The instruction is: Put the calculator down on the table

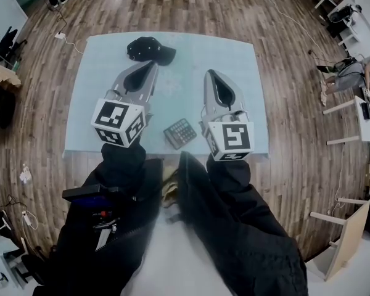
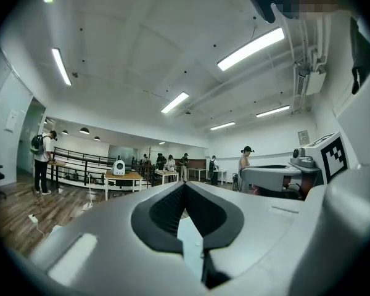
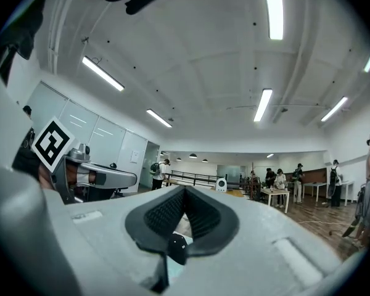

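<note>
Calculator (image 1: 180, 132) flat on worktop (image 1: 98, 73); left claw (image 1: 150, 66) and right claw (image 1: 211, 74) both pressed together, empty.

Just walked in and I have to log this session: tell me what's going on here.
A person in black sleeves holds a two-jaw gripper in each hand above a pale blue table. The left gripper and the right gripper both have their jaws closed with nothing between them, and both point level. The calculator lies flat on the table near its front edge, between the two grippers and touched by neither, so it looks already set down. A black cap sits at the far side.
</note>
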Demonstrator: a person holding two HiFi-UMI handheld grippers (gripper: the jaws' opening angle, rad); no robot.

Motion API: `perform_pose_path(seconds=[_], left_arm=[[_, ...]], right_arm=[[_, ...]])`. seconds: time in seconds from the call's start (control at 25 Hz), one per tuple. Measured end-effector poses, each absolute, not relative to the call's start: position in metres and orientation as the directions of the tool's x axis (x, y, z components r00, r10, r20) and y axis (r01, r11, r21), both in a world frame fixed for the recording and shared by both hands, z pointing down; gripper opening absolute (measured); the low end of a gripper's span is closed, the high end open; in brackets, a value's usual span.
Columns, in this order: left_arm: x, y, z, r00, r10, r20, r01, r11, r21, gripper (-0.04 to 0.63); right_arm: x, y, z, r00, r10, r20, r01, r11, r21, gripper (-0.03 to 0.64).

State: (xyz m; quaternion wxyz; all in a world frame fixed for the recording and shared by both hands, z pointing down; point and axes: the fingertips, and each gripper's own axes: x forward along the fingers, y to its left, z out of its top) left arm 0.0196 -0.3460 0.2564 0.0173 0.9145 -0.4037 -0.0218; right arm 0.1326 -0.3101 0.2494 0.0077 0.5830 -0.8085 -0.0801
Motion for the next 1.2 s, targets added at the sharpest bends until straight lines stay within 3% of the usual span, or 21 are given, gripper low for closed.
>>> perform_pose_path(seconds=[1.2], left_arm=[[0.022, -0.337, 0.249, 0.672, -0.739, -0.034, -0.738, -0.673, 0.047, 0.002]], right_arm=[[0.139, -0.301, 0.230, -0.284, -0.951, -0.121, -0.953, 0.266, 0.145, 0.000]])
